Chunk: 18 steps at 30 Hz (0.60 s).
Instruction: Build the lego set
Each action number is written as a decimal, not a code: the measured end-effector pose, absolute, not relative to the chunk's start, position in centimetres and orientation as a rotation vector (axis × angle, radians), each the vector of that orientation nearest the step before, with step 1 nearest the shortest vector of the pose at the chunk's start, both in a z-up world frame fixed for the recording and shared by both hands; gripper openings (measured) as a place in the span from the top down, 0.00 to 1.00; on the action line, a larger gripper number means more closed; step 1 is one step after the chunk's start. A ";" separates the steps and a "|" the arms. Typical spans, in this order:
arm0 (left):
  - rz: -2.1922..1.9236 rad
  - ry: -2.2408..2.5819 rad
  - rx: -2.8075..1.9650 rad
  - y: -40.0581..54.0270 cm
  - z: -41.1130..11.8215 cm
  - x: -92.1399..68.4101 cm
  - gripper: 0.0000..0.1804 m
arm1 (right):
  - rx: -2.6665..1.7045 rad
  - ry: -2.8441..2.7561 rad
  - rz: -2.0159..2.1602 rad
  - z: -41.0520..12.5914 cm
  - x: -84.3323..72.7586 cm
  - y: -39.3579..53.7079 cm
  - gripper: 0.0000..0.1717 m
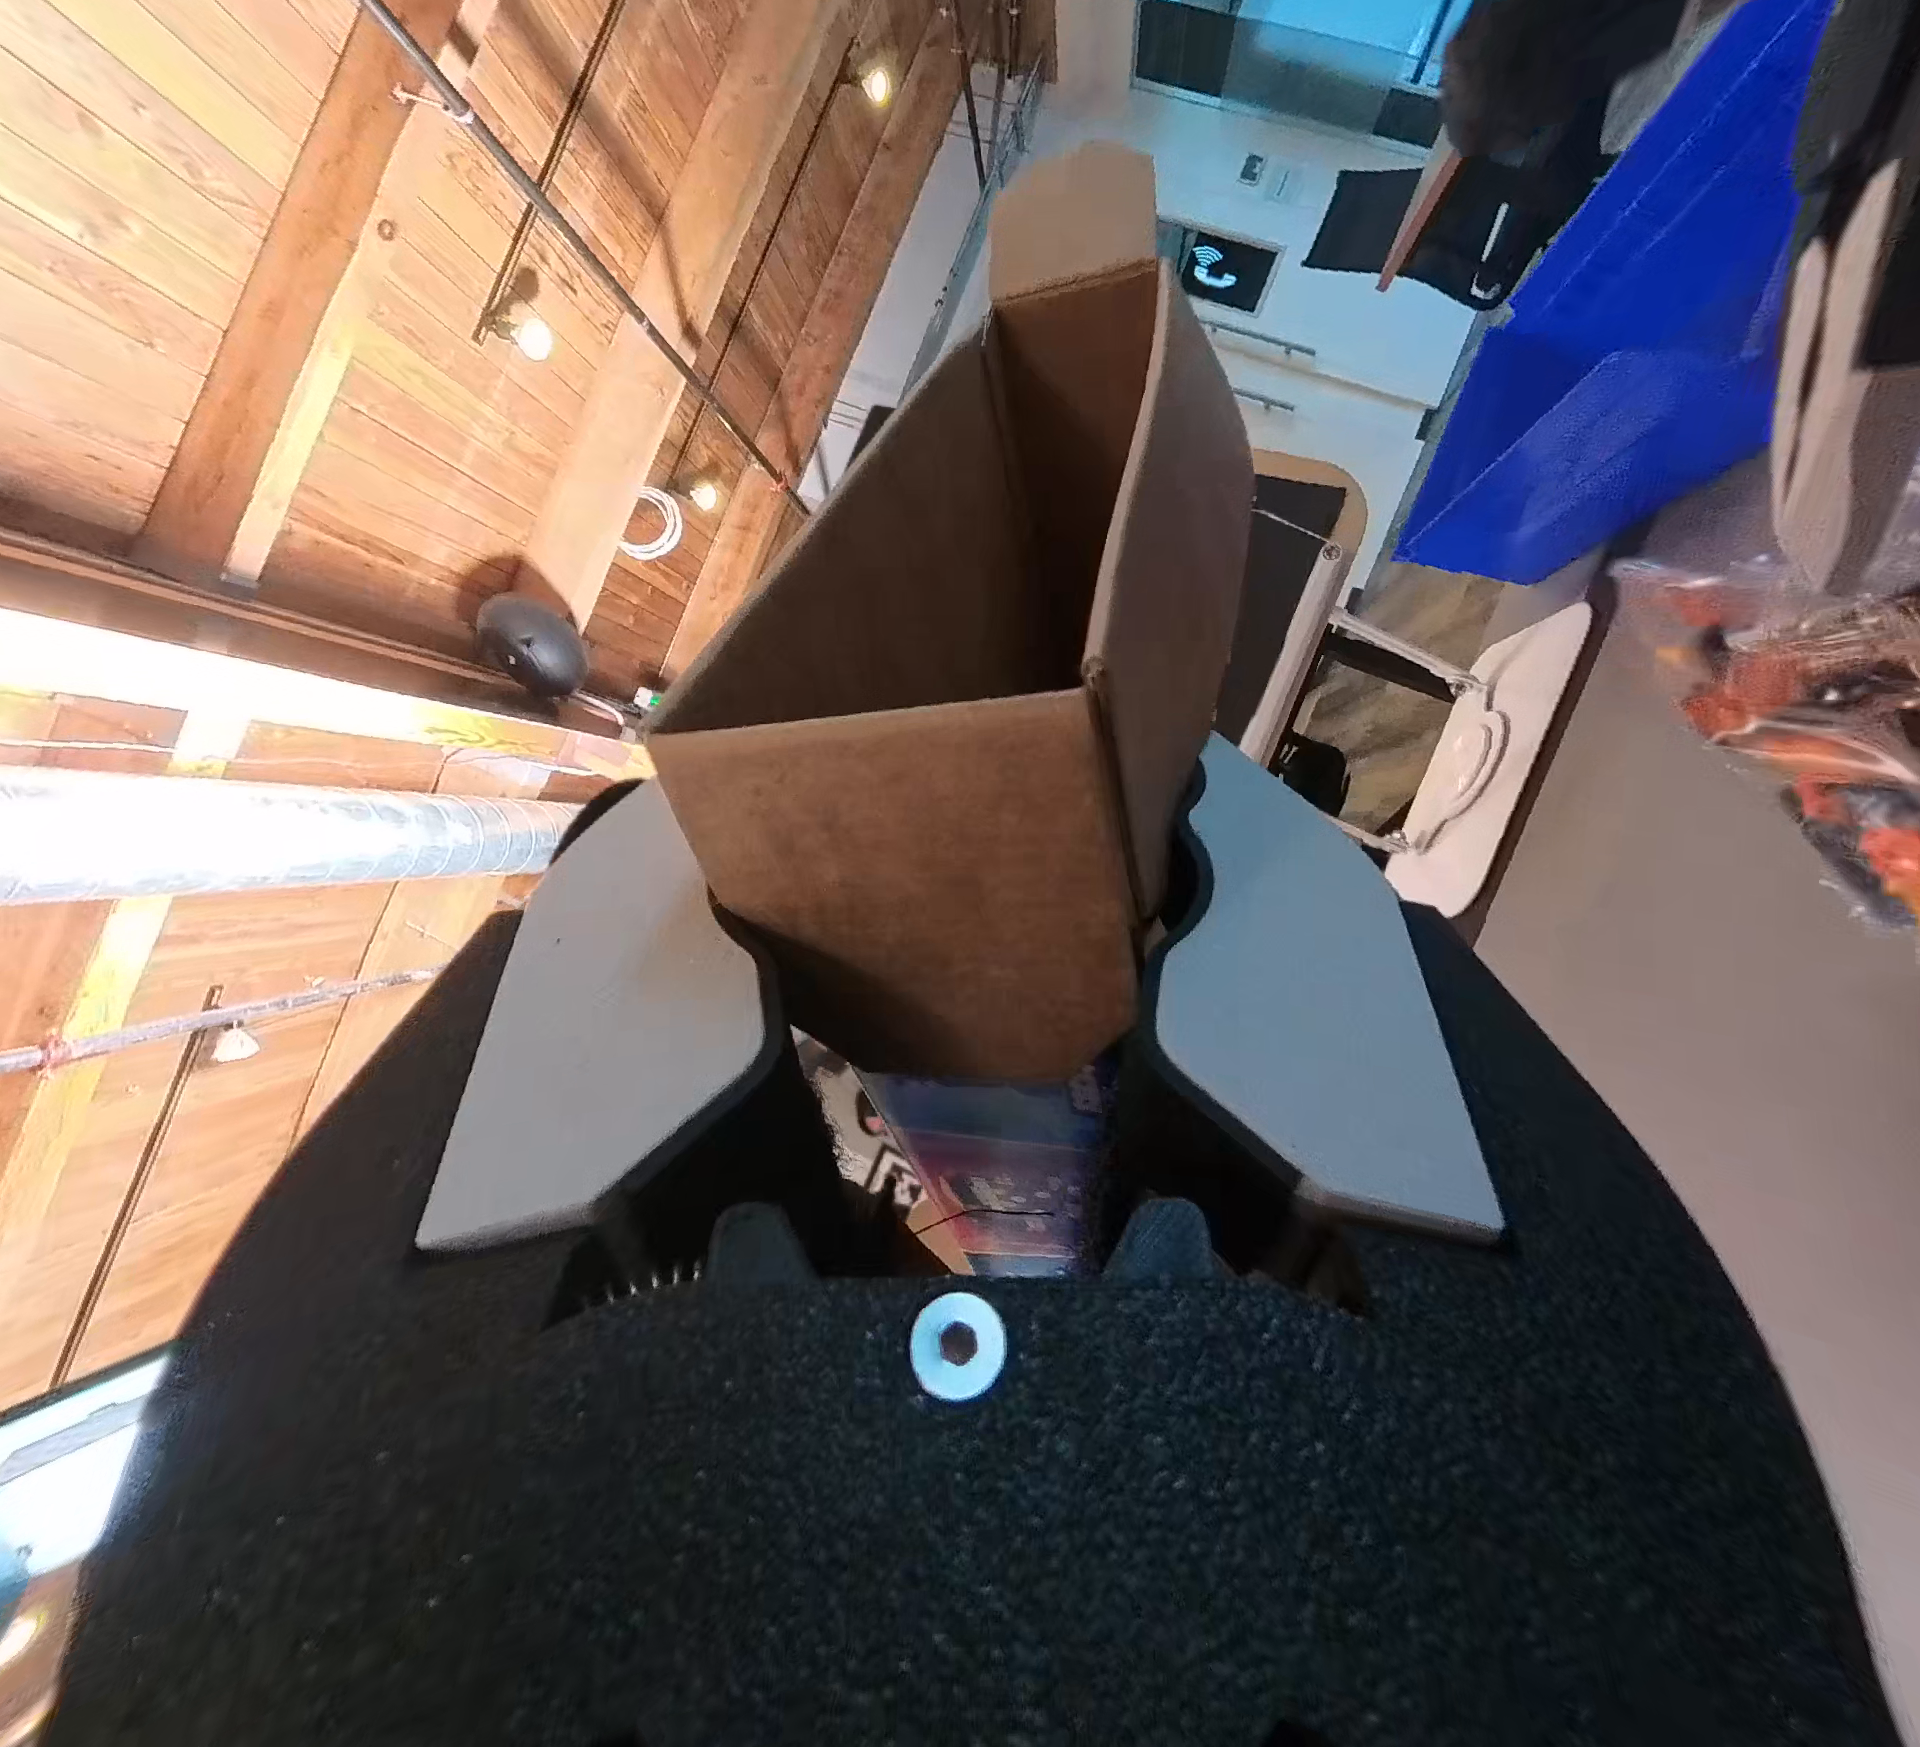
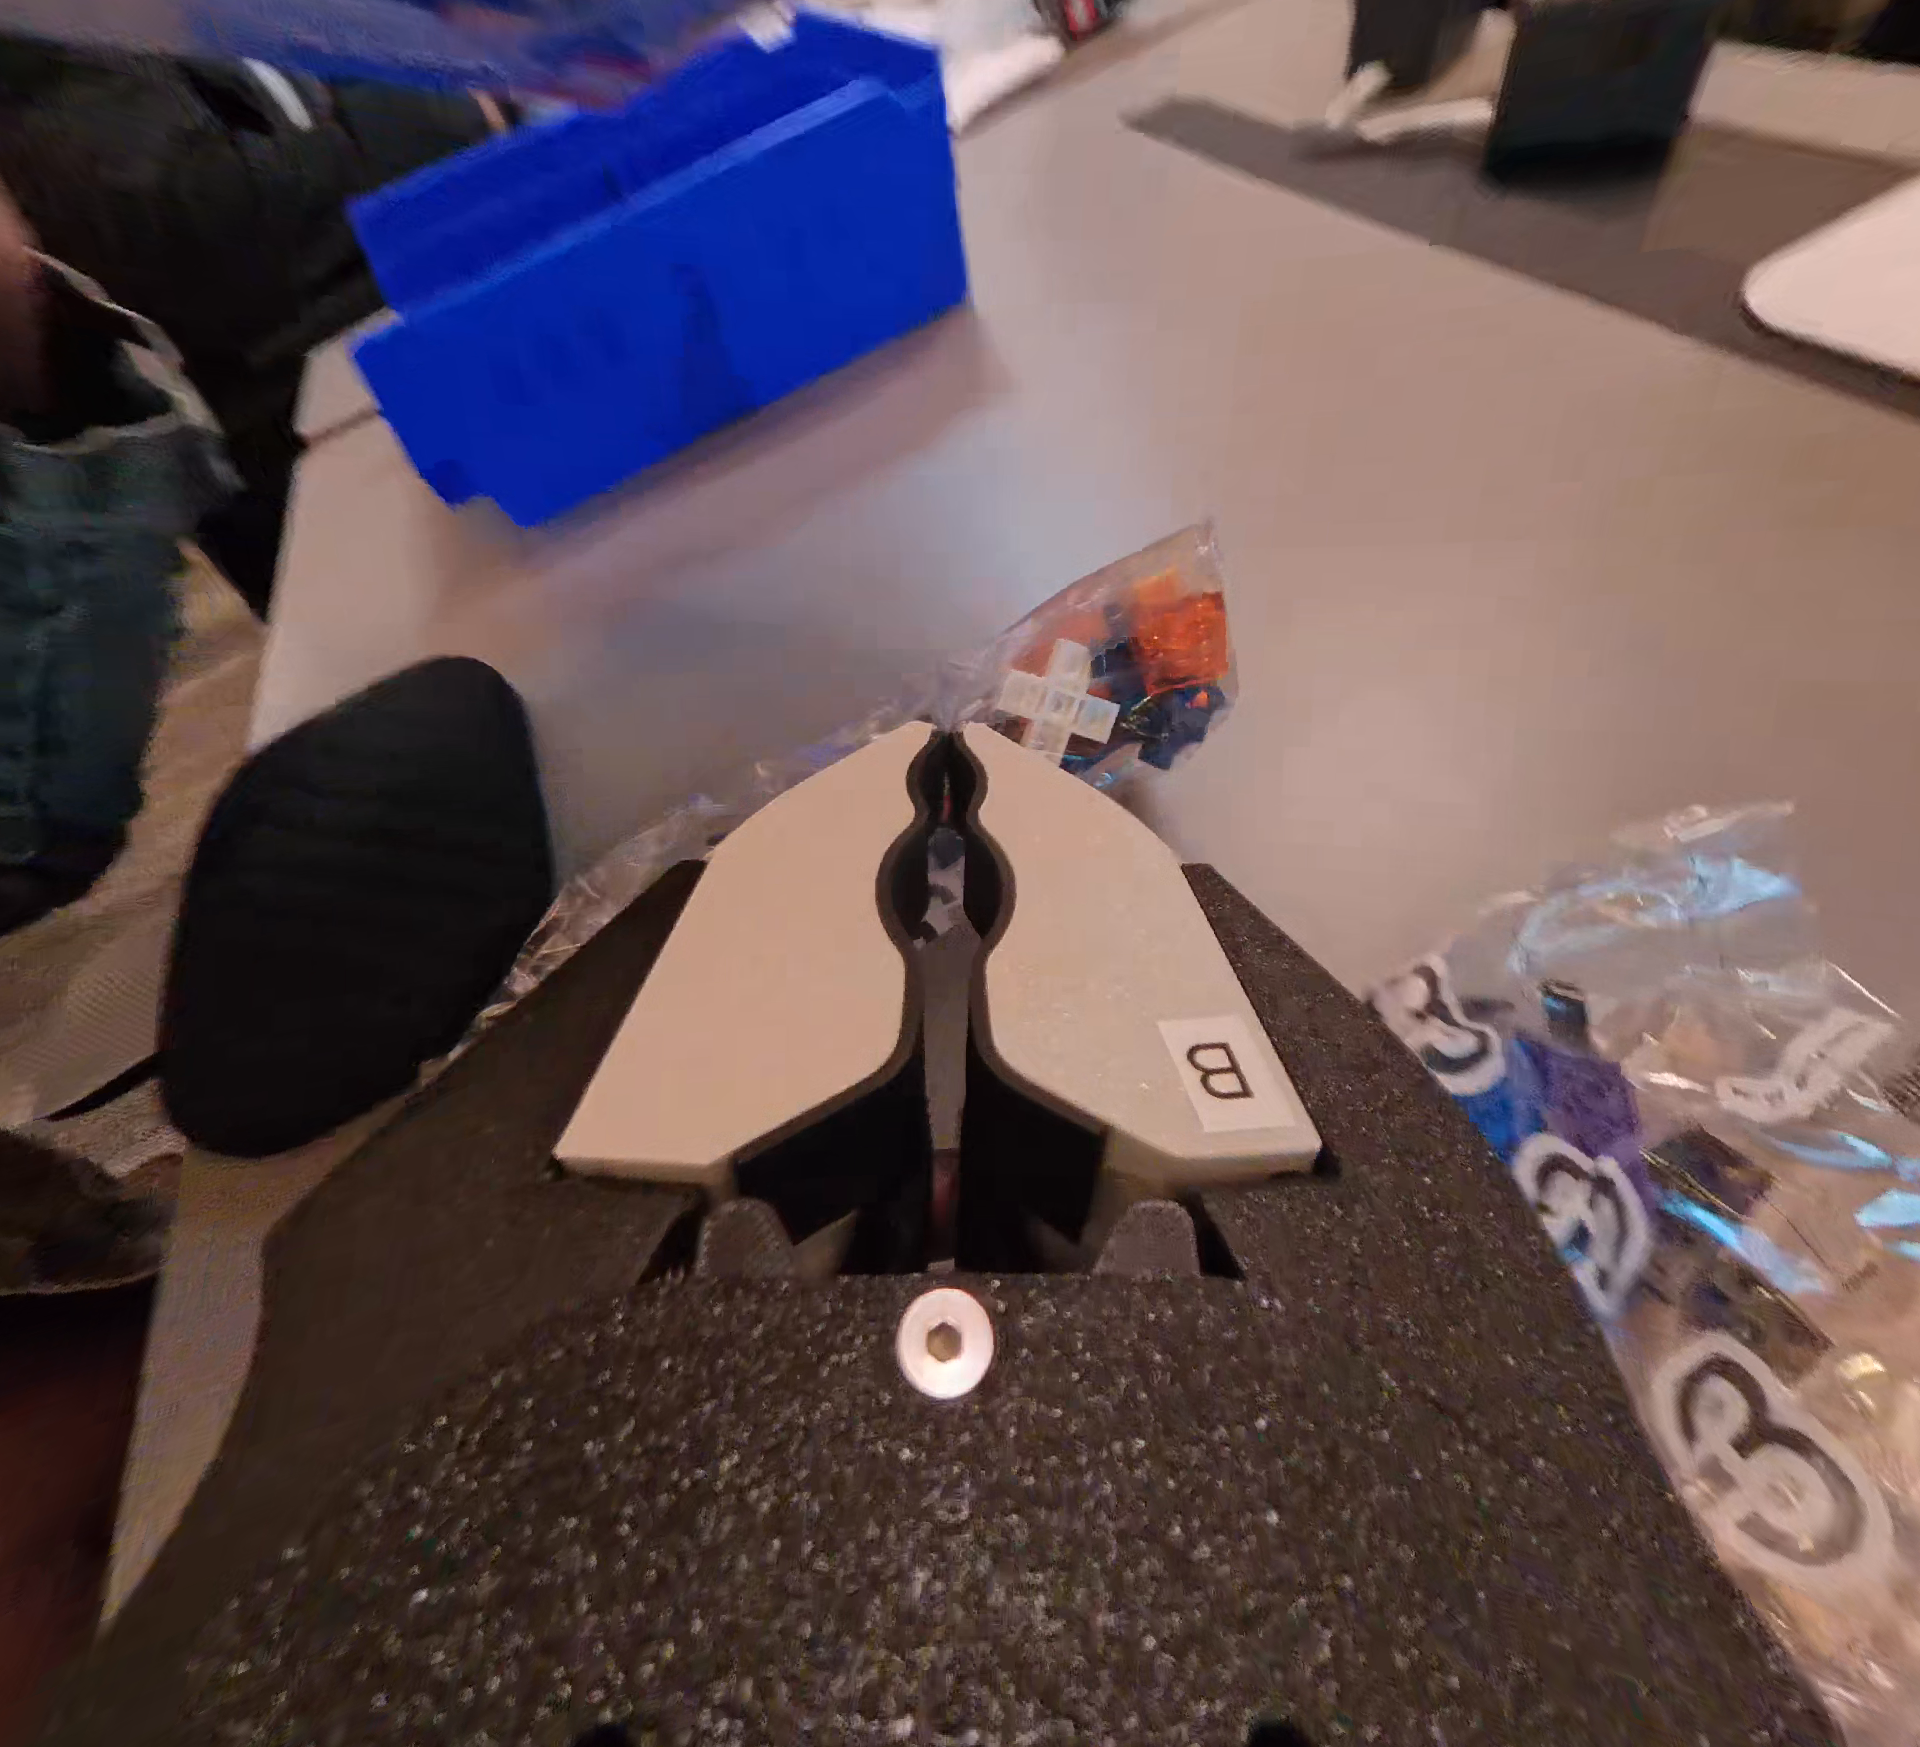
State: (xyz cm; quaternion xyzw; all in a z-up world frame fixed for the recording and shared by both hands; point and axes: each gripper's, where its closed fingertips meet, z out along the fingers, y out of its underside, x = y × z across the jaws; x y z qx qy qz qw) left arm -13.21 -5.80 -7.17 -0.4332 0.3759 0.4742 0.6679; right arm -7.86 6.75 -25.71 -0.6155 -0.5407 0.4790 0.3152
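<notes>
My left gripper (image 1: pixel 925 793) is shut on an open brown cardboard box (image 1: pixel 914 866), with its grey fingers (image 1: pixel 623 949) pressed on two opposite walls. It holds the box up, with the open end pointing away toward the wooden ceiling. A printed, coloured flat item (image 1: pixel 997 1167) shows under the box, between the finger bases. My right gripper (image 2: pixel 951 739) is shut on the neck of a clear plastic bag (image 2: pixel 1132 669) of small orange, white and blue bricks. The bag hangs off the fingertips just above the grey table (image 2: pixel 1351 471).
A blue plastic bin (image 2: pixel 665 274) stands on the table to the far left; it also shows in the left wrist view (image 1: pixel 1621 409). Another clear bag of bricks (image 2: pixel 1662 1126) lies at the near right. A black rounded object (image 2: pixel 353 897) is close on the left. Monitors (image 2: pixel 1600 66) stand at the back.
</notes>
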 end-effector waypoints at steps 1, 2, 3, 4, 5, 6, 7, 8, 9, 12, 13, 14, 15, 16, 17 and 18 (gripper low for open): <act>1.072 0.856 -0.975 -5.8 -7.1 -13.1 0.58 | -1.664 -1.427 1.218 -26.6 -7.9 7.6 1.00; 1.075 0.862 -0.974 -5.8 -7.0 -13.1 0.59 | -1.690 -1.427 1.167 -27.3 -7.7 8.3 0.98; 1.080 0.868 -0.973 -5.8 -7.0 -13.1 0.58 | -1.702 -1.427 1.114 -27.6 -7.4 8.8 0.93; 1.087 0.873 -0.972 -5.7 -7.0 -13.1 0.58 | -1.699 -1.419 1.068 -27.6 -7.0 9.2 0.86; 1.092 0.875 -0.972 -5.7 -7.0 -13.1 0.59 | -1.680 -1.406 1.038 -27.2 -6.5 9.4 0.80; 1.095 0.876 -0.972 -5.6 -7.0 -13.2 0.59 | -1.653 -1.388 1.017 -26.5 -5.9 9.3 0.77; 1.100 0.879 -0.971 -5.5 -7.0 -13.2 0.59 | -1.615 -1.369 0.999 -25.6 -5.3 9.2 0.75; 1.108 0.888 -0.968 -5.3 -7.1 -13.2 0.58 | -1.567 -1.352 0.982 -24.5 -4.7 8.9 0.73; 1.124 0.902 -0.964 -5.2 -7.1 -13.1 0.58 | -1.515 -1.333 0.966 -23.4 -4.2 8.4 0.73; 1.224 0.986 -0.939 -4.6 -7.4 -12.5 0.58 | -1.324 -1.254 0.960 -18.9 -2.9 6.0 0.72; 1.275 1.024 -0.925 -4.3 -7.5 -12.2 0.58 | -1.245 -1.223 0.972 -17.1 -2.6 4.7 0.73; 1.335 1.064 -0.908 -4.0 -7.6 -12.0 0.58 | -1.162 -1.183 0.996 -15.2 -2.3 3.3 0.75; 1.397 1.103 -0.888 -3.7 -7.7 -11.7 0.58 | -1.084 -1.135 1.033 -13.3 -2.1 1.9 0.76; 1.458 1.137 -0.866 -3.5 -7.7 -11.4 0.58 | -1.022 -1.077 1.071 -11.7 -2.0 0.6 0.78; 1.514 1.170 -0.839 -3.3 -7.8 -11.1 0.58 | -0.996 -1.015 1.095 -10.5 -2.0 0.0 0.79; 1.564 1.199 -0.805 -3.1 -7.7 -10.8 0.58 | -0.999 -0.963 1.115 -9.8 -2.2 -0.3 0.78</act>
